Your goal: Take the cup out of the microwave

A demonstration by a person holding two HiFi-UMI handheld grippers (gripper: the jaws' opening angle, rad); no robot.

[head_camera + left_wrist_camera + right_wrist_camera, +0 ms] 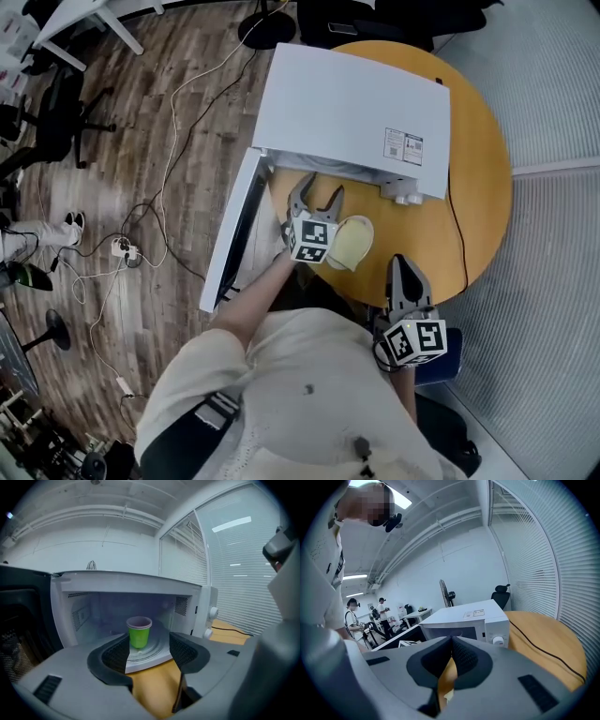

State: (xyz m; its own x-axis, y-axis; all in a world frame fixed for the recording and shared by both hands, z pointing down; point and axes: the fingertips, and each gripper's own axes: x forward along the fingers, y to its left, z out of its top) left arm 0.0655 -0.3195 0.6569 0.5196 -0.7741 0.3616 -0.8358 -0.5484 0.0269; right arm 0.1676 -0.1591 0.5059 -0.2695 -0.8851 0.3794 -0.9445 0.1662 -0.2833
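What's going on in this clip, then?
A person holds a gripper in each hand at a white microwave on a round wooden table, its door swung open. The left gripper, jaws apart, points into the cavity at a green cup standing on the turntable; the cup is not yet between the pads. The right gripper hangs back over the table's near edge, jaws together on nothing.

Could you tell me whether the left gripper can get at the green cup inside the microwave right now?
Probably yes: the door stands open, and the left gripper, jaws apart and empty, faces the green cup with nothing between them.
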